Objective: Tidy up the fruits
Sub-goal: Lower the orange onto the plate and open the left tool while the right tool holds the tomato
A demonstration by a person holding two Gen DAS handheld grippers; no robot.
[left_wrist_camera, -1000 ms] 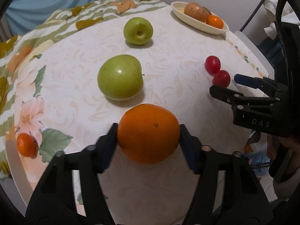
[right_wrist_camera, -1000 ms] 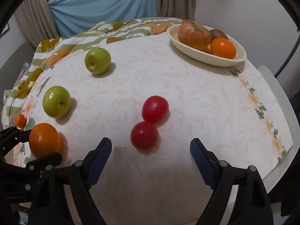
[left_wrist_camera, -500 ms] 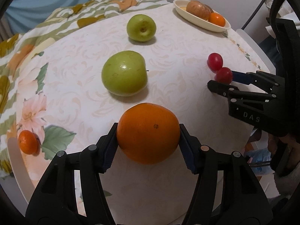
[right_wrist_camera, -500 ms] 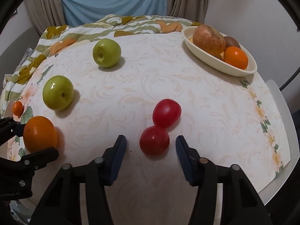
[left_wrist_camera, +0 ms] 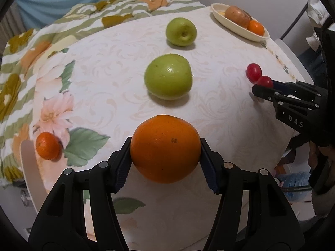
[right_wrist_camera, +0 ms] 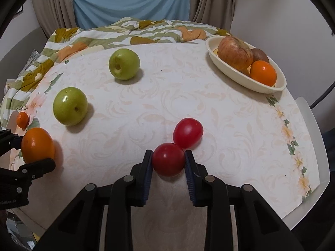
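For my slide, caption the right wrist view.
Right gripper shut on a red tomato, fruit bowl beyond.

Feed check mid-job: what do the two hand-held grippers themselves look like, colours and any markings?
Both are matte black plastic linkages with silver rivet pins and ribbed dark-blue finger pads. The right hand-held gripper carries white "DAS" lettering on its side; the left hand-held gripper looks identical, with faint white lettering on its body.

A home: curtains (right_wrist_camera: pixel 211 0), floral quilt (right_wrist_camera: pixel 129 31), tablecloth-covered table (right_wrist_camera: pixel 209 108)

The left gripper (left_wrist_camera: pixel 165 149) clamps an orange (left_wrist_camera: pixel 165 148); at its 2 o'clock, the right gripper (right_wrist_camera: pixel 168 160) pinches a red tomato (right_wrist_camera: pixel 168 159).
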